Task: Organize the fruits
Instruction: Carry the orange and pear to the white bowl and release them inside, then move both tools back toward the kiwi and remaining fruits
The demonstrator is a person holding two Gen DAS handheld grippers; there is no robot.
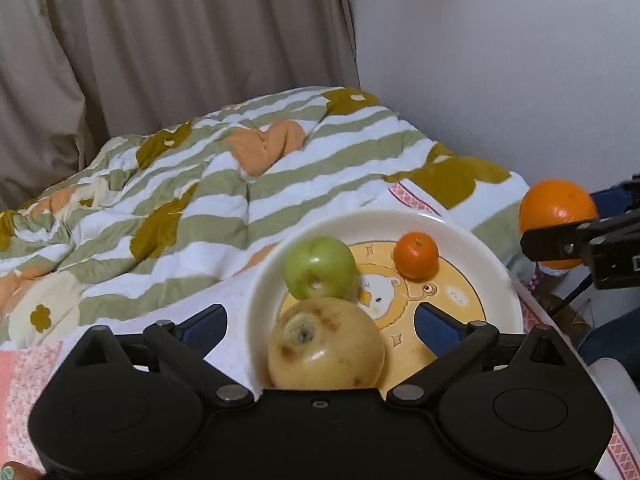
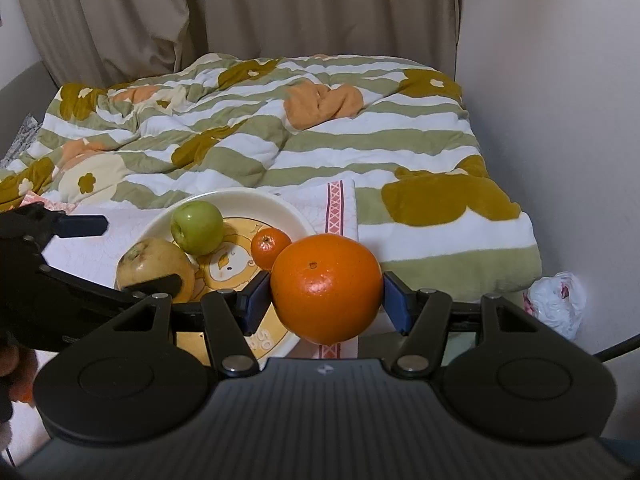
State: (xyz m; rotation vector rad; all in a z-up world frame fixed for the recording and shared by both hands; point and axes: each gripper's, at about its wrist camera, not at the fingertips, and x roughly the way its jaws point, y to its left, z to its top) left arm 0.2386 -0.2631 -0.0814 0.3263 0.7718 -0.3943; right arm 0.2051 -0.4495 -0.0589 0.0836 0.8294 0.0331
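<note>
Three fruits sat in our glossy round plate [image 1: 496,268].
Our right gripper [image 2: 326,296] clamped the dimpled orange [image 2: 326,286]; our left gripper [image 1: 320,320] gaped wide around the blemished yellow apple [image 1: 326,344].

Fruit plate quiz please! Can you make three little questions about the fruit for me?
1. True or false: the right hand-held gripper holds the big round orange.
2. How many fruits lie on the round cream cartoon-duck plate?
3. Which lies nearest the open left hand-held gripper: A) round green apple, B) small orange tangerine, C) yellowish bruised apple?

Key: 1 true; 2 three; 3 C.
</note>
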